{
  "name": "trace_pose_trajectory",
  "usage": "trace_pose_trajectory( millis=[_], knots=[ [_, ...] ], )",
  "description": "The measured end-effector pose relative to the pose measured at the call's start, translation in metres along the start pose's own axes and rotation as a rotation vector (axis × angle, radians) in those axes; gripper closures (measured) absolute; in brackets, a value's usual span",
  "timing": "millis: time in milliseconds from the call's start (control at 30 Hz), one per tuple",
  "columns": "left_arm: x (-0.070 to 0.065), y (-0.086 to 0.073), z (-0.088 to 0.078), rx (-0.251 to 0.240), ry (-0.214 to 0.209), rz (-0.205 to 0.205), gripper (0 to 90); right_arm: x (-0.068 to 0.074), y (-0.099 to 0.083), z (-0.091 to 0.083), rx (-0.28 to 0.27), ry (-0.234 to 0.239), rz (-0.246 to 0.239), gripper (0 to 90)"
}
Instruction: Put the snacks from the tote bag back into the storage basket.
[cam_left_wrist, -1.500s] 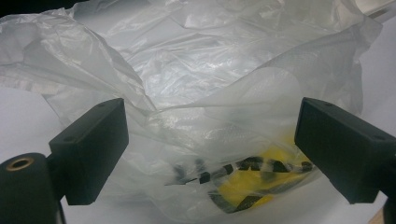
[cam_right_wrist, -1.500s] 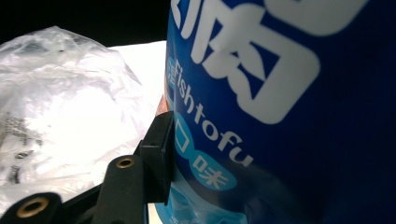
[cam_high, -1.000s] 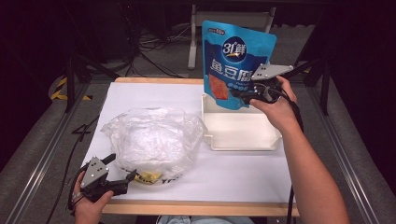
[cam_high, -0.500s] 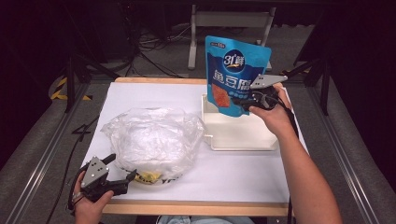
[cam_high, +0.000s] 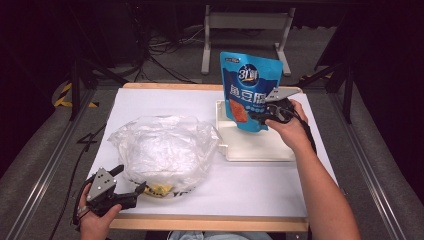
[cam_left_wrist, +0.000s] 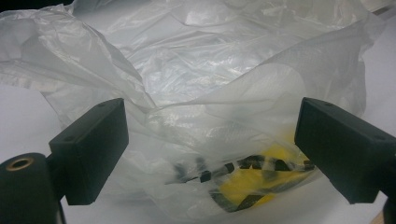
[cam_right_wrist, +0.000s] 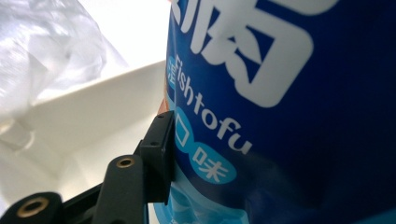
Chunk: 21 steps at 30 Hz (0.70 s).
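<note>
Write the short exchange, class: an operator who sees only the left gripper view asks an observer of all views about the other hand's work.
Operator: My view has the bag between open jaws. What is the right tool doing?
Observer: The right tool is shut on a blue pouch, held upright.
Operator: Where is that pouch relative to my bag?
Observer: It hangs over a white tray, which sits just right of the bag; I cannot tell whether the pouch touches the tray.
</note>
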<state>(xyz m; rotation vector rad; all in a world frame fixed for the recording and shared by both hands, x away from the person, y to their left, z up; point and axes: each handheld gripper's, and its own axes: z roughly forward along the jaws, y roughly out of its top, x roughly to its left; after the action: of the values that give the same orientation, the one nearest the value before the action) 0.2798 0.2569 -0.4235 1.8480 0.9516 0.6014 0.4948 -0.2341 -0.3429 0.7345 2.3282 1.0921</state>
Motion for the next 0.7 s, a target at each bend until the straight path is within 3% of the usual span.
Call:
trace_pose_trajectory(
  millis=[267, 367, 633, 700],
  knots=[
    [0.000, 0.000, 0.000, 0.000, 0.002, 0.005, 10.9, 0.002, -0.005, 0.007, 0.020, 0.014, 0.006, 50.7],
    [0.000, 0.000, 0.000, 0.000, 0.003, 0.004, 10.9, 0.003, -0.009, 0.011, 0.003, 0.019, 0.009, 50.6],
    [0.000, 0.000, 0.000, 0.000, 0.003, 0.003, 10.9, 0.004, -0.017, 0.020, 0.017, 0.034, 0.004, 49.7],
    [0.000, 0.000, 0.000, 0.000, 0.003, 0.004, 10.9, 0.002, -0.020, 0.022, -0.003, 0.036, -0.003, 49.0]
  ],
)
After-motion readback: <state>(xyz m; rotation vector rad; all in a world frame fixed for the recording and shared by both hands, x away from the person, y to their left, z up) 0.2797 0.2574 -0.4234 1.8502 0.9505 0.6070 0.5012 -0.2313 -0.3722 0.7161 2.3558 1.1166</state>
